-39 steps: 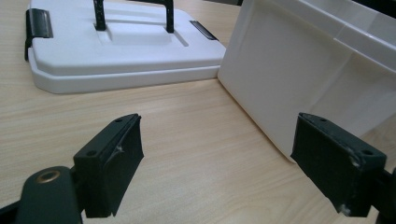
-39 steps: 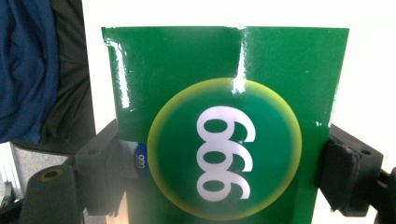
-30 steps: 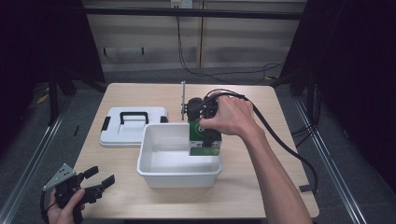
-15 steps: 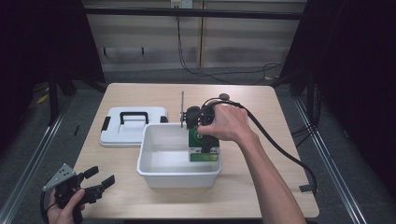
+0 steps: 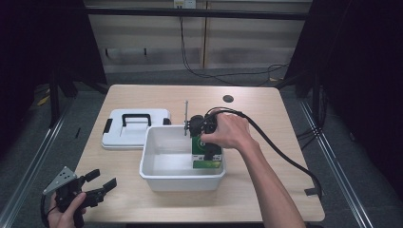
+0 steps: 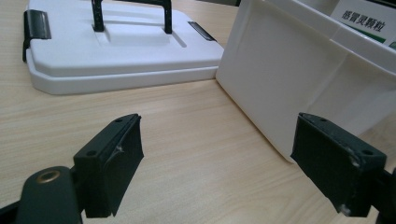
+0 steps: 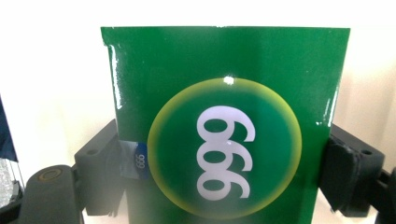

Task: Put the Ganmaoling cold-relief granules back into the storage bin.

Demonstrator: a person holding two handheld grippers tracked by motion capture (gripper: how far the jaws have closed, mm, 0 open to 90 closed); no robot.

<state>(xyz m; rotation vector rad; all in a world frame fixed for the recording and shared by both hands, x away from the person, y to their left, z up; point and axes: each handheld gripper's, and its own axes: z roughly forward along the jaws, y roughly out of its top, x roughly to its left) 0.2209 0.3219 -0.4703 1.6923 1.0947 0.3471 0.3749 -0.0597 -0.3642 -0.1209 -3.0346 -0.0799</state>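
Observation:
A green box (image 5: 207,159) printed with "999" (image 7: 224,121) stands inside the white bin (image 5: 161,176), against its right wall. My right gripper (image 5: 207,151) points down into the bin, and its two black jaws press on the box's sides (image 7: 224,186). The left gripper (image 5: 97,186) is held low at the table's near left corner, open, with nothing between its jaws (image 6: 219,168). In the left gripper view the bin's outer wall (image 6: 299,79) is just ahead on the right.
A white lid with a black handle (image 5: 135,127) lies flat on the table, left of and behind the bin. A thin metal post (image 5: 186,118) stands behind the bin. The right gripper's black cable (image 5: 280,152) trails off to the right.
My right gripper has lowered the green box deeper into the bin, toward its right wall. The left gripper has stayed where it was.

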